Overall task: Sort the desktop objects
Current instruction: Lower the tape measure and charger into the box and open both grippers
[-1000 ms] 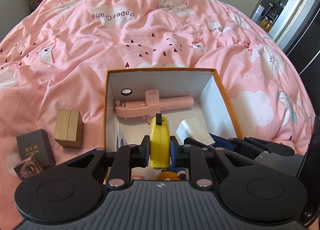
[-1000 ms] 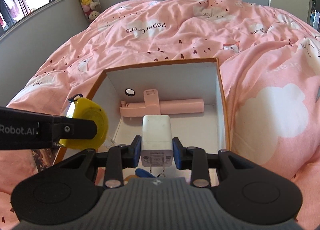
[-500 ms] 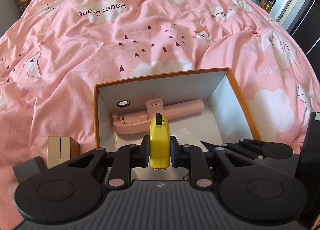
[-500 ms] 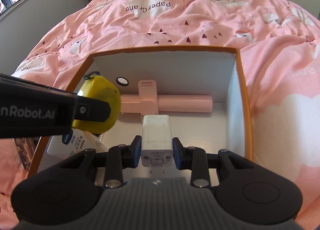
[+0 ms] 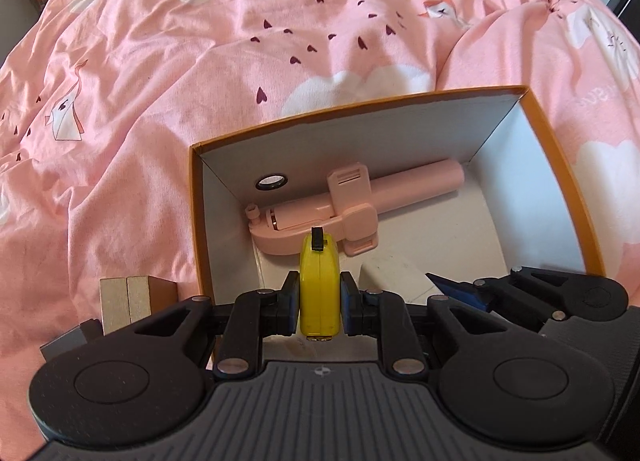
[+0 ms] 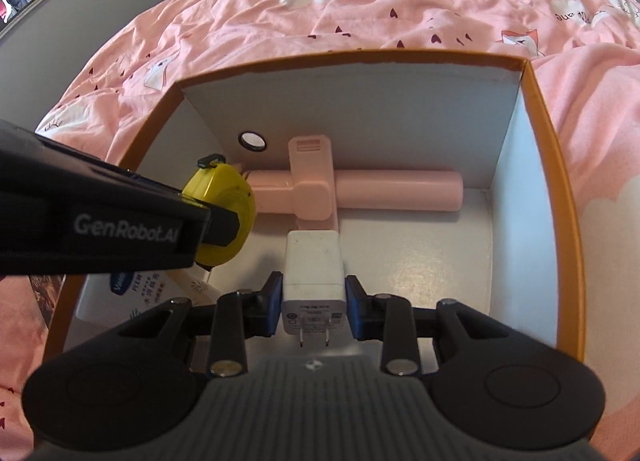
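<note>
Left wrist view: my left gripper (image 5: pixel 320 301) is clamped on a yellow tape measure (image 5: pixel 320 285), pads pressed to its flat sides, black tab pointing away from me. It hangs over the near left part of the box (image 5: pixel 560 165). To the left, outside the box, a tan block (image 5: pixel 128 297) sits on the pink duvet (image 5: pixel 160 101). My right gripper (image 5: pixel 520 289) shows at the right, over the box.

From the right wrist, my right gripper (image 6: pixel 314 301) holds a white charger (image 6: pixel 314 269) by its sides, prongs toward me, above the box floor. Below the tape measure (image 6: pixel 228 213), a white packet (image 6: pixel 160 293) lies in the near left corner. Farther back, a pink selfie stick (image 6: pixel 360 189) lies across the floor along the far wall, with a small round ring (image 6: pixel 252 139) just left of its clamp. Beyond the box, duvet.
</note>
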The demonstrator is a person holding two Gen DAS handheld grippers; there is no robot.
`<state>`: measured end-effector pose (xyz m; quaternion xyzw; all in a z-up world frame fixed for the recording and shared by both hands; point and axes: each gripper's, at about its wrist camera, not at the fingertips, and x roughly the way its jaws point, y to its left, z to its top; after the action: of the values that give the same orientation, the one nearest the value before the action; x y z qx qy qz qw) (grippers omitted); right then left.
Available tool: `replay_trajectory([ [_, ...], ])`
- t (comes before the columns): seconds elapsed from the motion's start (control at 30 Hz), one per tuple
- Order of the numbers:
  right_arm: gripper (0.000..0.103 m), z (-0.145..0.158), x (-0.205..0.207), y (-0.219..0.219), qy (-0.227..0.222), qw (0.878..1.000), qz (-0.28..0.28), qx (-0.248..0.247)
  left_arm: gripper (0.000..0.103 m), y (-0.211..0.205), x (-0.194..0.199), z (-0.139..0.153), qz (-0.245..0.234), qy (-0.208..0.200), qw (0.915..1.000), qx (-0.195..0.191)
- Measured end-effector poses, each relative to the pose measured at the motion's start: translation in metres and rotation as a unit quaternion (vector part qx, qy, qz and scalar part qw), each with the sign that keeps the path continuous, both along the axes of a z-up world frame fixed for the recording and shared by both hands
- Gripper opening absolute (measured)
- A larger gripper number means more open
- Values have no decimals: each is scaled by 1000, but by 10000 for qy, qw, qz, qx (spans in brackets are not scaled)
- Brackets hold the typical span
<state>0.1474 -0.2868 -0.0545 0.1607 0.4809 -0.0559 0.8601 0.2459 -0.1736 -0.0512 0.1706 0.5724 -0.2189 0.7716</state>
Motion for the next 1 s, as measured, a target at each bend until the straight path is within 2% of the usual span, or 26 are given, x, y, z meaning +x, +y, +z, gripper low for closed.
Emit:
replay_trajectory([
  [0.23, 34, -4, 1, -2, 74, 10000, -25, 37, 22, -16, 0, -16, -209, -20, 9985, 500],
  [0.47, 34, -4, 1, -1, 78, 10000, -26, 31, 22, -24, -1, -31, -255, 2, 9963, 820],
  [0.63, 34, -5, 0, -1, 103, 9999, -32, 67, 22, -23, -1, -32, -232, 78, 9970, 741],
  [1.0, 35, -7, -1, -2, 193, 9996, -29, 209, 22, -11, 1, -25, -66, 443, 9988, 184],
])
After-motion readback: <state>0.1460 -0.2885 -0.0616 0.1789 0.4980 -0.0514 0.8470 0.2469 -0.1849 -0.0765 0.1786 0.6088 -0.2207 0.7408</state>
